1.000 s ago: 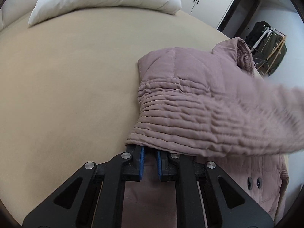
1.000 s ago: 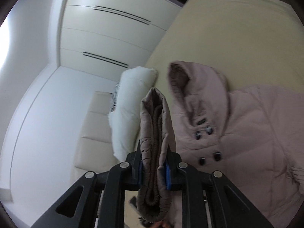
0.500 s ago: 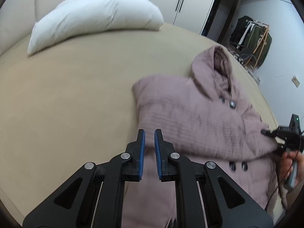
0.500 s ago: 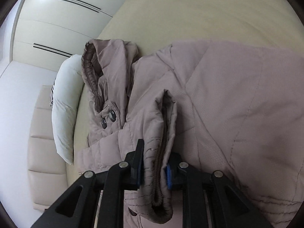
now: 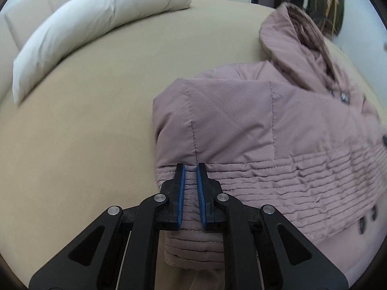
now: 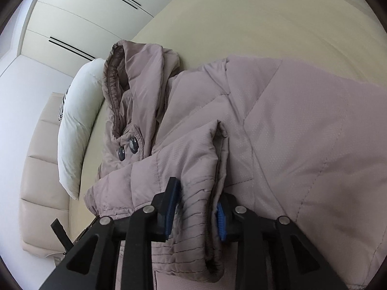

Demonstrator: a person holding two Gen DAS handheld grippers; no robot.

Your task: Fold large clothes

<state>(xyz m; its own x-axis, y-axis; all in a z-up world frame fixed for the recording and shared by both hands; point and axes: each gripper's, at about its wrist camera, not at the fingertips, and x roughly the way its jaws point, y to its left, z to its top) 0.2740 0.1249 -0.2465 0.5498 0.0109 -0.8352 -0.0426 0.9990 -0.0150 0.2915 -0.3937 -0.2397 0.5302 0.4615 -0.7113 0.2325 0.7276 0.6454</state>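
Bedroom setup: big tan bed [image 5: 79,130] with a mauve hooded puffer coat [image 5: 278,125] spread across it, hood toward the wardrobe end.

Right gripper [image 6: 194,207] has just been opening. Its jaws now stand spread on either side of the sleeve cuff [image 6: 196,222], which lies between them across the coat's front; the left pad looks clear of the fabric, so I'd call that a release, not a pinch. The sleeve runs straight away from the claw, up toward the two buttons [image 6: 127,148] at the collar.

Left gripper [image 5: 190,188] is nearly pressed together with nothing in it, tips hovering right over the ribbed band at the coat's folded left edge [image 5: 169,176]. The coat stretches off to its right, so the left hand looks nearer to that fold line.

White pillow [image 5: 96,24] sits well apart at the head of the bed, nothing in the way.
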